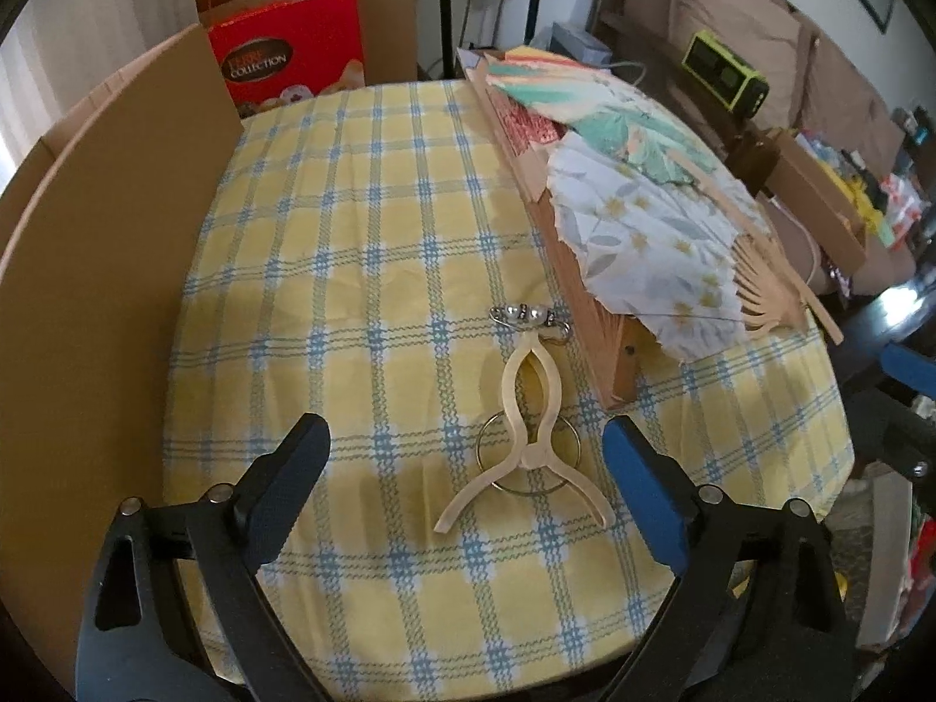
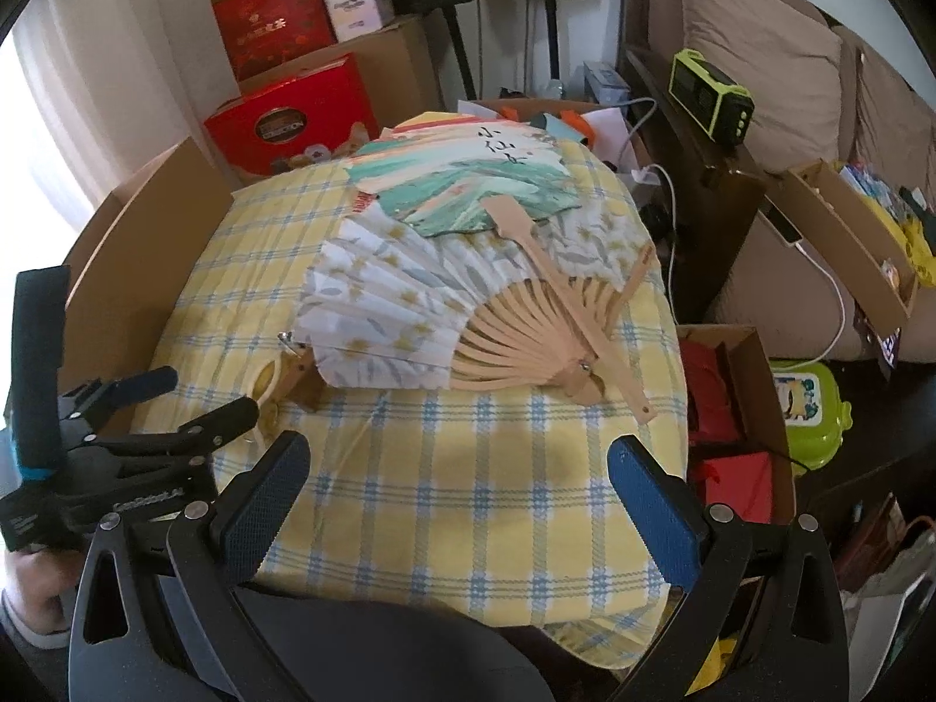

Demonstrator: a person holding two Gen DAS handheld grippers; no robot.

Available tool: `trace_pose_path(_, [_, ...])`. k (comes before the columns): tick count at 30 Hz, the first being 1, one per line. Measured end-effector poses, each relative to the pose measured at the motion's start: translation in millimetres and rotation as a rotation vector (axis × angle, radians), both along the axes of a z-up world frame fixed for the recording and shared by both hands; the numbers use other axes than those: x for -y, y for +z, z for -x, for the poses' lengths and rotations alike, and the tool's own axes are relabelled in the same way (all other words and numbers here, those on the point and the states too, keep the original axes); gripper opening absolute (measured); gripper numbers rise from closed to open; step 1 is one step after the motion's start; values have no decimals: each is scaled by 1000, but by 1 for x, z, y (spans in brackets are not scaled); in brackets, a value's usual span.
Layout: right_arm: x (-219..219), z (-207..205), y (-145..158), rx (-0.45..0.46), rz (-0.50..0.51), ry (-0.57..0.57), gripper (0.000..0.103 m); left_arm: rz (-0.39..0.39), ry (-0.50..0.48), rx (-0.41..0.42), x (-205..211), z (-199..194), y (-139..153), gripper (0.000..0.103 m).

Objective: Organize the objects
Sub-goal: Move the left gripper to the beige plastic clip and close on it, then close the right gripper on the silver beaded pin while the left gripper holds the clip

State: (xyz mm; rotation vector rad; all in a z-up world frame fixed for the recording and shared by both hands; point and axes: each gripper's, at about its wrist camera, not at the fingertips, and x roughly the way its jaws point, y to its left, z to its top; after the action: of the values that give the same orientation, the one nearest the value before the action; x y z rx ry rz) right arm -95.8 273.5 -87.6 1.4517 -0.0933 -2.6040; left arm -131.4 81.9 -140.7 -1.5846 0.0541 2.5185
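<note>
Cream plastic clip (image 1: 525,427) lies on the checked tablecloth (image 1: 362,269) straight ahead of the wide-open left gripper (image 1: 466,462), long axis pointing away toward the fans (image 1: 649,228), while the right gripper (image 2: 456,485), also spread wide and empty, sits farther off.

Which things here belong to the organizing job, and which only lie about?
For the job: cream clip, metal ring, pearl pin, floral folding fan, green painted fan.

Lying about: red gift box, green radio, cardboard panel.

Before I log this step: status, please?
Both hand-held grippers open, empty. Cream plastic clip between left fingers, untouched. Metal ring underneath.
</note>
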Motion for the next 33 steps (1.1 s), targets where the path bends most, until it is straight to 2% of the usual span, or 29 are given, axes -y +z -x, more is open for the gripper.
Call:
trace_pose_path(5, [-5,0,0,0,9,-8,103,-5,-7,39,-1,4,-12,73])
trace_pose_path(8, [-5,0,0,0,8,-5,103,-37,-13,41,0,5,-14,67])
trace_pose_path(9, [-6,0,0,1,7,-3,103,-40,-11,41,1,5,-13,57])
trace_pose_path(13, [-2,1,1,4,4,12,102,-32,-29,42,2,5,-12,43])
trace_pose_path(15, [1,1,3,3,-2,20,99,-24,-42,40,0,3,-10,31])
trace_pose_path(16, [4,2,4,3,-1,26,95,-25,-48,41,0,2,-10,29])
trace_pose_path(19, [10,5,6,13,5,53,89,-14,-62,44,1,0,-9,29])
trace_pose_path(25, [27,12,13,23,11,107,72,-68,-47,45,14,-2,-2,28])
trace_pose_path(33, [61,34,27,18,11,225,50,-128,-48,1,31,-11,33,28])
